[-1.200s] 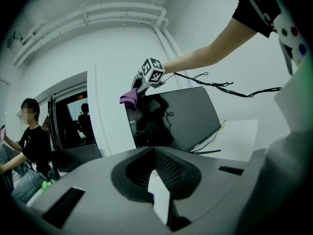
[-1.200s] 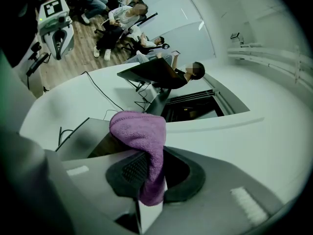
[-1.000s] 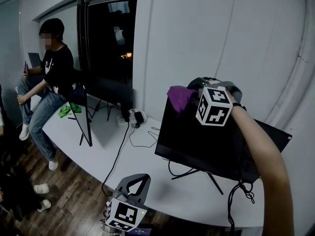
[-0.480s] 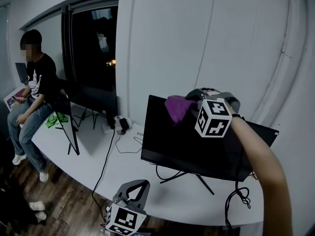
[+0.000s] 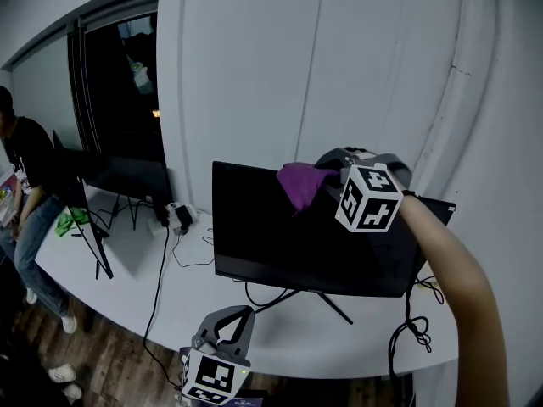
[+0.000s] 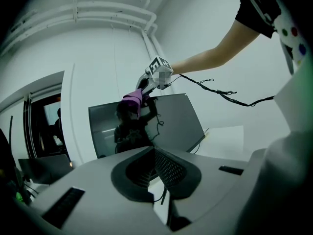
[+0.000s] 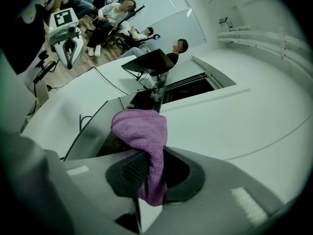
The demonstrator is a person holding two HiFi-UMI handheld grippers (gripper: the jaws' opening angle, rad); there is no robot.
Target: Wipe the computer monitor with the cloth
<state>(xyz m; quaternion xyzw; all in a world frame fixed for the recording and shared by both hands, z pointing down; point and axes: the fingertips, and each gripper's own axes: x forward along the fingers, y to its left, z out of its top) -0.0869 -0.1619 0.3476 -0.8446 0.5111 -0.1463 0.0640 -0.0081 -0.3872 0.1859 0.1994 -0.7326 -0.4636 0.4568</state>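
Note:
A black computer monitor (image 5: 280,236) stands on its thin stand on the white table (image 5: 170,299). My right gripper (image 5: 328,178) is shut on a purple cloth (image 5: 299,183) and holds it against the screen's upper edge, about a third of the way in from the left corner. In the right gripper view the cloth (image 7: 142,131) bulges out from between the jaws over the monitor (image 7: 90,131). My left gripper (image 5: 236,319) hangs low in front of the table, shut and empty. The left gripper view looks up at the monitor (image 6: 171,124) and the cloth (image 6: 133,100).
A second dark monitor (image 5: 127,176) and another seen edge-on (image 5: 92,240) stand further left, with a power strip (image 5: 176,217) and cables (image 5: 159,265). More cables (image 5: 413,329) hang at the right table edge. A seated person (image 5: 21,176) is at far left. A white wall stands behind.
The cloth in my right gripper has slid rightward along the monitor's top, away from its left corner. The head view has panned right. The left gripper stays low.

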